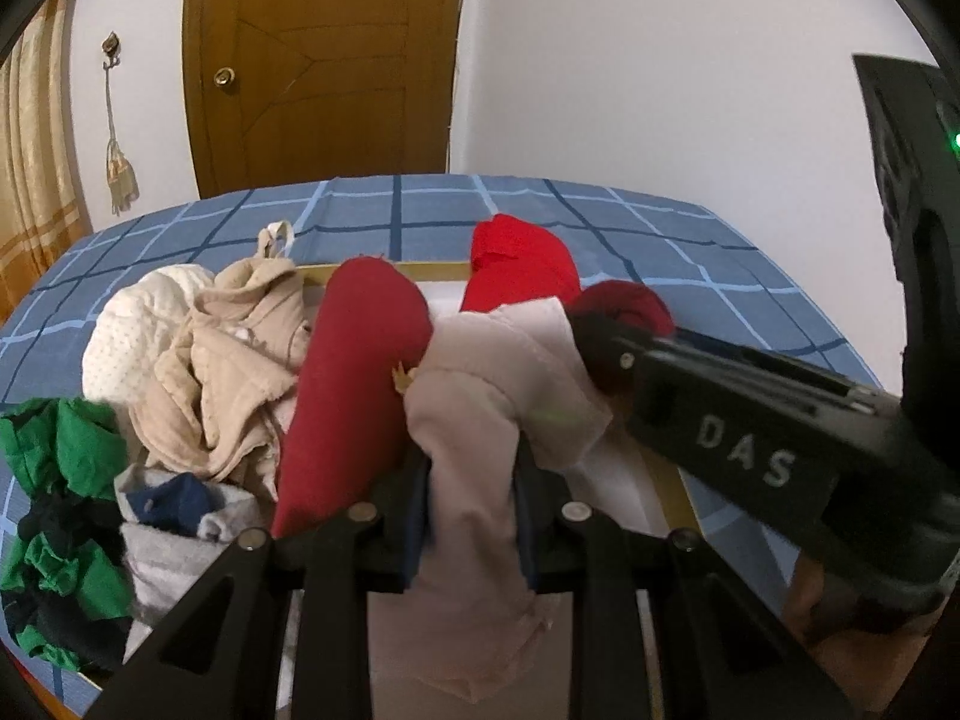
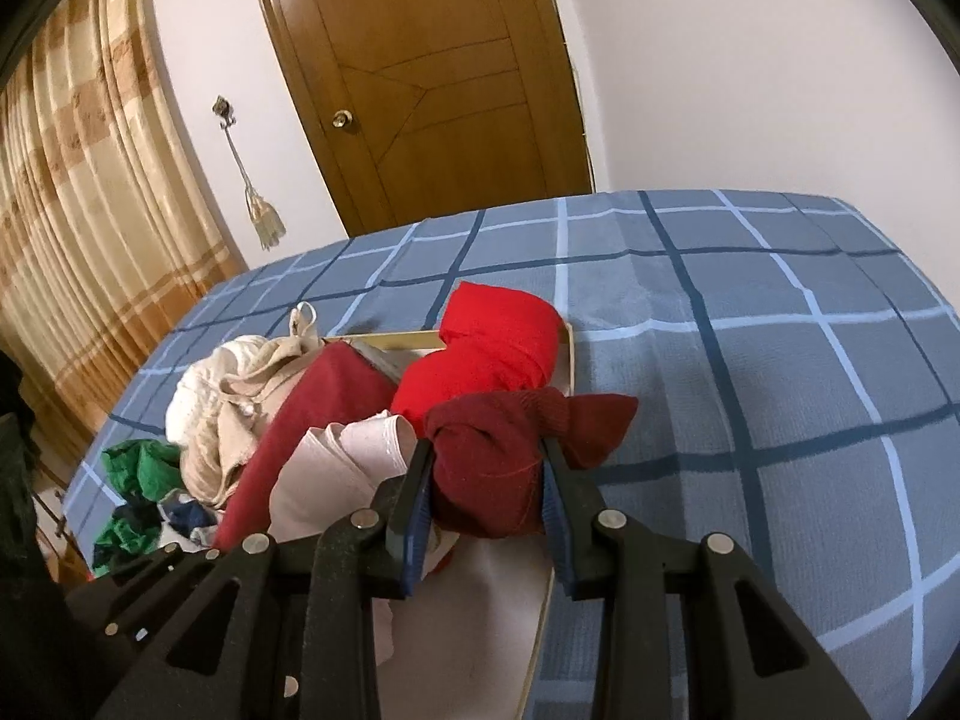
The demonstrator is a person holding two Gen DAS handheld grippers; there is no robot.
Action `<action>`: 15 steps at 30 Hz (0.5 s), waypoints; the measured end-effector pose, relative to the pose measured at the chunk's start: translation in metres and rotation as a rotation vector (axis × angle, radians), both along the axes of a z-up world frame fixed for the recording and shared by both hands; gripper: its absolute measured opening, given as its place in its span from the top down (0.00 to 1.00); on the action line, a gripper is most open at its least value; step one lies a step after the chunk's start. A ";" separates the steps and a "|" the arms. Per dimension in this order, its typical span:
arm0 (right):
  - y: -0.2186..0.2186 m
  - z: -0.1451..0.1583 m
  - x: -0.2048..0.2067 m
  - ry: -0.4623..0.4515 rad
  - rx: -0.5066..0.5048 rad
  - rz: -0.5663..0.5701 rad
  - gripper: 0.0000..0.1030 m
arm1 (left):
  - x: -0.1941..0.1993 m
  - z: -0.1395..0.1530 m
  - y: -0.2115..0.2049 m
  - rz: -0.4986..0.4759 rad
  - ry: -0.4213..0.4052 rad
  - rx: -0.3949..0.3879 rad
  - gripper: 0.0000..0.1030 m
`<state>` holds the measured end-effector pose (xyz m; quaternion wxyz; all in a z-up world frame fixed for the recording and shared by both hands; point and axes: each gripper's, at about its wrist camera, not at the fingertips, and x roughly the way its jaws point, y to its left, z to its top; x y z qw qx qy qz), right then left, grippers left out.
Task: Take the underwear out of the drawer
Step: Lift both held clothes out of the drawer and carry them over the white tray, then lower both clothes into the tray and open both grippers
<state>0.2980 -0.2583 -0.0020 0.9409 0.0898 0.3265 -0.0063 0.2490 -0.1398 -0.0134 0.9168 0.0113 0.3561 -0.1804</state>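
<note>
My left gripper (image 1: pixel 471 462) is shut on a pale pink garment (image 1: pixel 480 396), which hangs down between its blue pads over the drawer (image 1: pixel 672 483). My right gripper (image 2: pixel 486 456) is shut on a bunched dark red garment (image 2: pixel 510 426), held just above the drawer's right rim (image 2: pixel 569 372). In the left wrist view the right gripper (image 1: pixel 591 330) reaches in from the right with that dark red bundle (image 1: pixel 630 300) at its tip. A bright red garment (image 2: pixel 486 348) lies at the drawer's far end. The pink garment (image 2: pixel 342 462) shows to the left of the right gripper.
The drawer lies on a bed with a blue checked sheet (image 2: pixel 750 390). Along its left side are piled a long dark red cloth (image 1: pixel 354 384), beige clothes (image 1: pixel 234 372), a white garment (image 1: pixel 138 324), green cloth (image 1: pixel 60 450) and grey-blue pieces (image 1: pixel 174 510). A wooden door (image 2: pixel 432 72) and a curtain (image 2: pixel 78 210) stand behind.
</note>
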 end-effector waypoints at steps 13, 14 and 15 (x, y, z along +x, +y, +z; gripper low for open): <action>-0.006 -0.009 0.021 0.054 -0.025 0.041 0.65 | 0.006 -0.012 -0.011 0.020 -0.036 0.042 0.75; -0.005 -0.009 0.021 0.053 -0.033 0.045 0.65 | 0.006 -0.013 -0.012 0.021 -0.043 0.044 0.74; -0.004 -0.010 0.022 0.054 -0.042 0.047 0.65 | 0.005 -0.014 -0.013 0.023 -0.054 0.045 0.74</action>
